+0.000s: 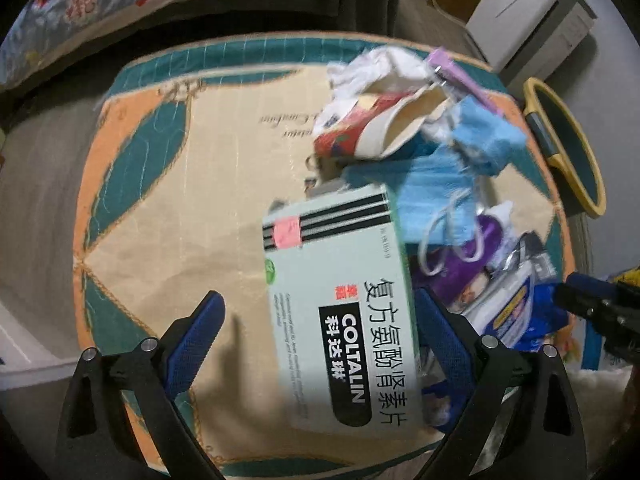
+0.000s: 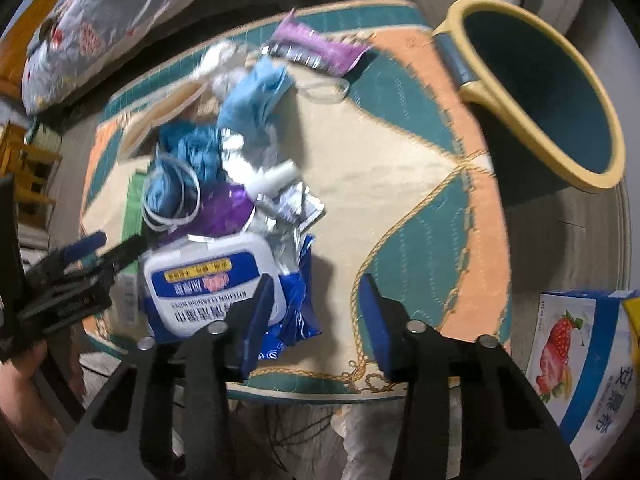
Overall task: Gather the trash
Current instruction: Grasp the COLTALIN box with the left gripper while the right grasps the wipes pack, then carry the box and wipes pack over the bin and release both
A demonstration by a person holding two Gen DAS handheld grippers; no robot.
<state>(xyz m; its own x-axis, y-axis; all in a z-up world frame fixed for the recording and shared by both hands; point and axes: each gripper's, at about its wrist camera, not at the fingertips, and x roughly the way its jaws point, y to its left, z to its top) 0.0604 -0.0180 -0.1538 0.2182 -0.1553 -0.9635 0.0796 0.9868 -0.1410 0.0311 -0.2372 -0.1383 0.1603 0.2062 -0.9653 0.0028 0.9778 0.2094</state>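
Note:
A pile of trash lies on a round patterned tablecloth [image 1: 168, 208]. A pale green Coltalin medicine box [image 1: 340, 300] lies between the fingers of my open left gripper [image 1: 320, 320], not clamped. Behind it are blue face masks [image 1: 436, 192], a crushed paper cup [image 1: 384, 124], white tissue [image 1: 372, 68] and a purple wrapper [image 1: 460, 76]. My right gripper [image 2: 316, 320] is open and empty above the cloth [image 2: 400, 184], its left finger over a blue wet-wipes pack [image 2: 216, 284]. Blue masks [image 2: 256, 96], silver foil [image 2: 296, 208] and the purple wrapper [image 2: 316, 46] lie beyond.
A teal bin with a yellow rim [image 2: 548, 88] stands off the table's right edge; it also shows in the left wrist view [image 1: 568, 148]. A strawberry-printed box [image 2: 580, 360] stands lower right. A patterned pillow [image 2: 112, 20] lies behind. A white appliance [image 1: 528, 12] is at the back.

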